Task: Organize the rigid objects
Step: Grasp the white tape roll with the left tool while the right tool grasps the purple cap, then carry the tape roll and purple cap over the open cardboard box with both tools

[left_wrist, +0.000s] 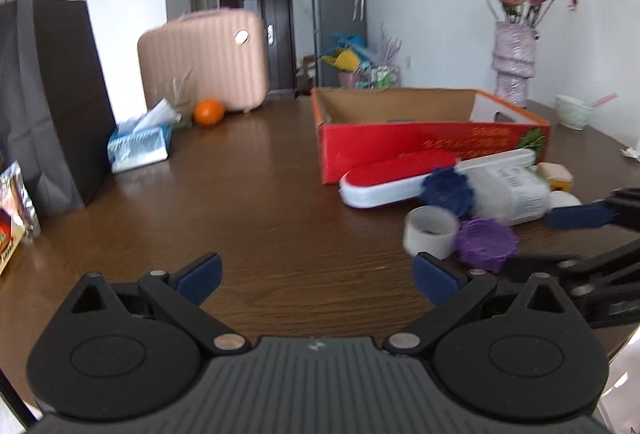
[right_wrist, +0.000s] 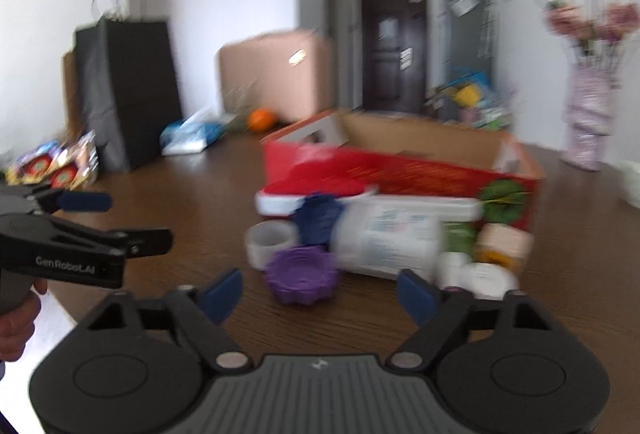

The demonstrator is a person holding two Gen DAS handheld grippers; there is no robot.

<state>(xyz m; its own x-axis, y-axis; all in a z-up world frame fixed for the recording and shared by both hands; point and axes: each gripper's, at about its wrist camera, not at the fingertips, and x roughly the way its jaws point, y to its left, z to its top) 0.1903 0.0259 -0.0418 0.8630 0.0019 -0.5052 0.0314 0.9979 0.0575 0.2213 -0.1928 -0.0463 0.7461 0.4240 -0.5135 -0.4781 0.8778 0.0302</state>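
A pile of rigid objects lies on the brown table in front of a red cardboard box (left_wrist: 432, 150) (right_wrist: 400, 170): a purple ridged lid (left_wrist: 486, 244) (right_wrist: 302, 274), a dark blue ridged lid (left_wrist: 448, 190) (right_wrist: 320, 216), a white cup (left_wrist: 430, 232) (right_wrist: 270, 242), a white labelled bottle (left_wrist: 508, 194) (right_wrist: 388, 238) on its side, and a red-and-white case (left_wrist: 396, 176) (right_wrist: 312, 194). My left gripper (left_wrist: 318, 280) is open and empty over bare table, left of the pile. My right gripper (right_wrist: 320, 294) is open, empty, just before the purple lid.
A black paper bag (left_wrist: 52, 94) (right_wrist: 128, 90) stands at the left, with snack packets (right_wrist: 60, 166) beside it. A tissue pack (left_wrist: 140, 144), an orange (left_wrist: 208, 112) and a pink suitcase (left_wrist: 204, 58) are at the back. A flower vase (left_wrist: 514, 62) and a white bowl (left_wrist: 574, 112) stand right.
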